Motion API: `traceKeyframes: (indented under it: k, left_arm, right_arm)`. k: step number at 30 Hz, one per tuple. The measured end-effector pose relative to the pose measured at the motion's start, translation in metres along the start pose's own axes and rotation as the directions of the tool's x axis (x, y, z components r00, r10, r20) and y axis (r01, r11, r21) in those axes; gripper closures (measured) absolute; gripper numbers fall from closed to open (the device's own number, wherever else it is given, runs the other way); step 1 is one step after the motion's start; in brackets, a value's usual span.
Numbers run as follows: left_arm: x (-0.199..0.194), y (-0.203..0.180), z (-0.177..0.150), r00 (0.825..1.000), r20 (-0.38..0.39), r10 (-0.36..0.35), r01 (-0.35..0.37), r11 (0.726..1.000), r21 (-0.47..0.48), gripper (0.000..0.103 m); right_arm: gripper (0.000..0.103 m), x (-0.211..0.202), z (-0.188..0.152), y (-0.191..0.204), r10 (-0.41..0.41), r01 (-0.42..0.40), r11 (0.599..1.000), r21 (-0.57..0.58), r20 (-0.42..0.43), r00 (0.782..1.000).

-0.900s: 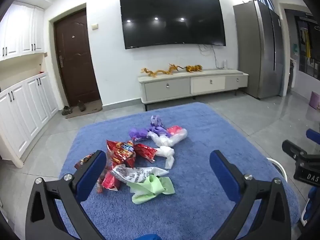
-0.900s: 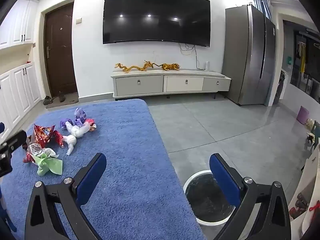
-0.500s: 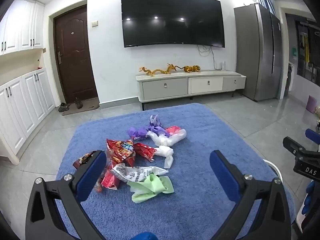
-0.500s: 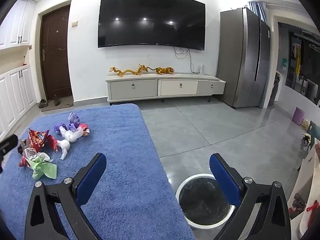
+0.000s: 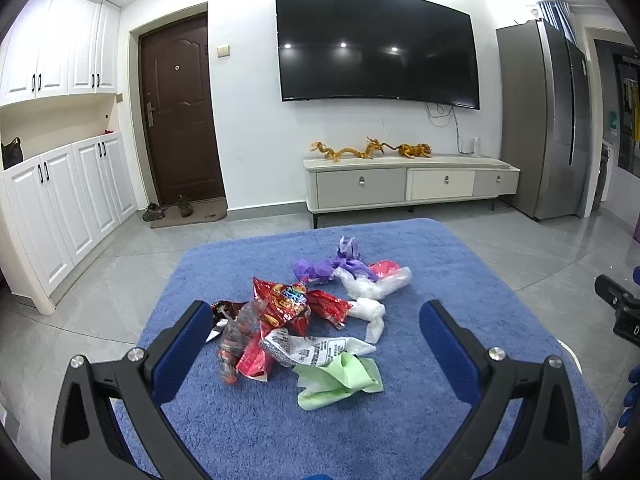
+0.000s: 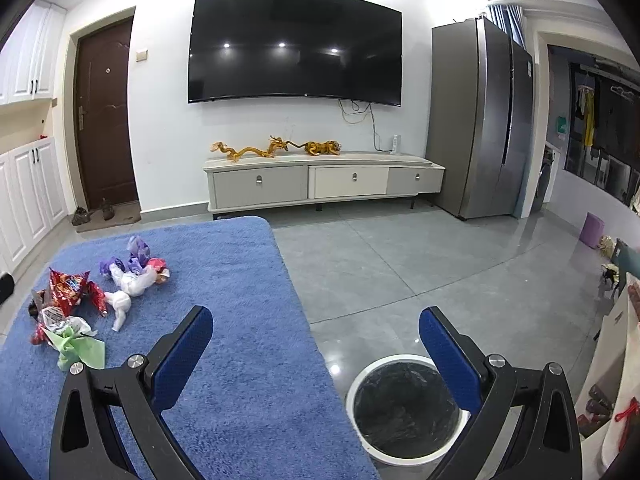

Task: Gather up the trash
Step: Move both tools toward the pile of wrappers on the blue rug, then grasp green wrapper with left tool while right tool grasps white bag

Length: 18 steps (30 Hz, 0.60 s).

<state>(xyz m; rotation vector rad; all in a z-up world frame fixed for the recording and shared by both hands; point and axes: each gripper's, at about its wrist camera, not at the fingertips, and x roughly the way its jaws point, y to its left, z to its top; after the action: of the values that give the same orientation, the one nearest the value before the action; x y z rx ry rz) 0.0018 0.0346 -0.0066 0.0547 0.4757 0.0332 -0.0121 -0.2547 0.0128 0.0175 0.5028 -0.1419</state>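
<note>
A pile of trash lies on the blue-covered table point(image 5: 460, 280): a red snack wrapper point(image 5: 286, 304), a printed white wrapper point(image 5: 312, 350), a green paper point(image 5: 340, 380), white plastic point(image 5: 372, 286) and purple plastic point(image 5: 344, 260). My left gripper point(image 5: 316, 348) is open and empty, hovering just before the pile. My right gripper point(image 6: 316, 348) is open and empty over the table's right edge, above a white bin with a black liner point(image 6: 404, 404). The pile also shows in the right wrist view point(image 6: 92, 300), far to the left.
The bin stands on the grey tiled floor point(image 6: 400, 264) right of the table point(image 6: 240, 280). A TV cabinet point(image 6: 320, 184), a wall TV point(image 6: 296, 44) and a fridge point(image 6: 484, 120) are behind. White cupboards point(image 5: 60, 208) and a door point(image 5: 176, 112) are on the left.
Both views have shifted slightly: the left gripper has drifted right and tilted up, the right gripper has drifted right. Both stay open and empty. The trash has not moved.
</note>
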Motion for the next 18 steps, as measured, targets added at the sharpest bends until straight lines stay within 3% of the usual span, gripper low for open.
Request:
traceKeyframes:
  k: [7,18]
  left_arm:
    - [0.015,0.006,-0.02,0.993,-0.11,-0.037,0.039,0.999,0.018,0.0]
    - [0.039,0.064,-0.057,0.968,-0.253,-0.004,-0.011,0.998,-0.06,0.0]
  right_arm:
    - [0.0,0.004,-0.001,0.004,0.058,-0.059,0.998,0.019,0.011,0.998]
    - [0.0,0.033,-0.016,0.038,0.212,-0.218,0.976,-0.027,-0.141,0.967]
